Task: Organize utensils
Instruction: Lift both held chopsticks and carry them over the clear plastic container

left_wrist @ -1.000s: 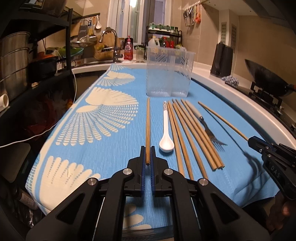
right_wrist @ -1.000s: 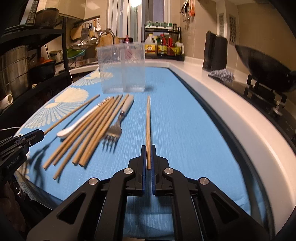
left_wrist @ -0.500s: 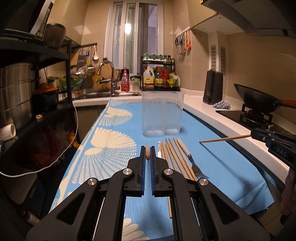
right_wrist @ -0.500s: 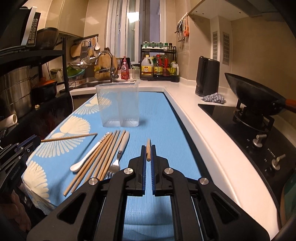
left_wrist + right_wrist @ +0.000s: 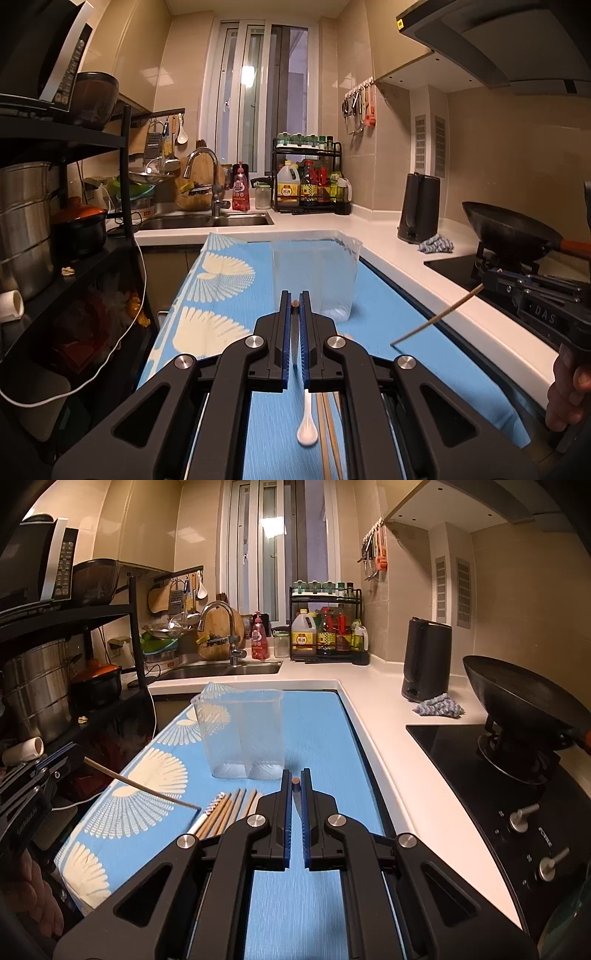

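My left gripper (image 5: pixel 294 295) is shut on one wooden chopstick (image 5: pixel 295 304), seen end-on between the pads and held above the blue cloth (image 5: pixel 229 295). My right gripper (image 5: pixel 295 773) is shut on a second chopstick (image 5: pixel 296 780) in the same way. Each gripper shows in the other's view: the right gripper (image 5: pixel 485 282) with its chopstick (image 5: pixel 436 319) slanting down-left, the left gripper (image 5: pixel 79 755) with its chopstick (image 5: pixel 140 786) slanting down-right. A clear two-compartment container (image 5: pixel 316 277) (image 5: pixel 242 734) stands empty ahead. Below lie a white spoon (image 5: pixel 307 424) and several chopsticks (image 5: pixel 229 808).
A wok (image 5: pixel 517 701) sits on the hob at the right, with a black kettle (image 5: pixel 424 657) and a rag behind it. The sink (image 5: pixel 207 221) and bottle rack are at the back. A black shelf rack (image 5: pixel 74 221) with pots flanks the left edge of the cloth.
Both grippers have risen off the cloth, each carrying its chopstick. The chopsticks that lay flat are now held in the air, and the remaining utensils have dropped low in both views.
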`<state>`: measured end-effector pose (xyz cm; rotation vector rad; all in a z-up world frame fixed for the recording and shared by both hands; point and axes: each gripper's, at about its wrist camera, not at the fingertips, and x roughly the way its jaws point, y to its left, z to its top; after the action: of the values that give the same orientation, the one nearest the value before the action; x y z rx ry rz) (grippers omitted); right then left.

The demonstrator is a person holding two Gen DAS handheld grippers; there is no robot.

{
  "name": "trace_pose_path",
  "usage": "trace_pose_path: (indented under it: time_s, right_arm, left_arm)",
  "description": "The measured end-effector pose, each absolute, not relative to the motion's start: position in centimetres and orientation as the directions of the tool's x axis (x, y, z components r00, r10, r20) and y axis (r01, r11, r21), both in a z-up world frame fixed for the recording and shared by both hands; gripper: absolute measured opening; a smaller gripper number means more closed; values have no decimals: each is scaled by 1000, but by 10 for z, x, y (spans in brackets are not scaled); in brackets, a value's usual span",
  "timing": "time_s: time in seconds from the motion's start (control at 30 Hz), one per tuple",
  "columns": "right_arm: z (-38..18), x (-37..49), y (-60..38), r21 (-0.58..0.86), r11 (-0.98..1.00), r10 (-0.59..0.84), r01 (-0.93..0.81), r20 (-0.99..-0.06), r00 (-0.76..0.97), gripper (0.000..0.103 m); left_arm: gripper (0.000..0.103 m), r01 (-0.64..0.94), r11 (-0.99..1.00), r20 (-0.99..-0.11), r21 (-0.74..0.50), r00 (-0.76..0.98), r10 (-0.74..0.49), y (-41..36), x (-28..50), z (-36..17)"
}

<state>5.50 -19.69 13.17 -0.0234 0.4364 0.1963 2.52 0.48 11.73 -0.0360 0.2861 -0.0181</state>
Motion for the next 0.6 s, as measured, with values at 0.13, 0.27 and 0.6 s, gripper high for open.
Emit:
trace_pose_path:
  time_s: [0.13,0.27,0.6]
  right_arm:
    - [145,71,-190,7,975,203,-221,-420,885,4]
    - [159,87,-183,0,971,218,-240,-421,880,4]
    - [183,114,-168,-8,960,248,-280,-441,863,4]
  left_arm:
    - [5,10,998,-279,-55,960,-25,11,46,136]
    - [5,18,997,-284,-71,958,-37,15,68,154]
    - [5,41,989,-401,-144,911,-96,31,130,184]
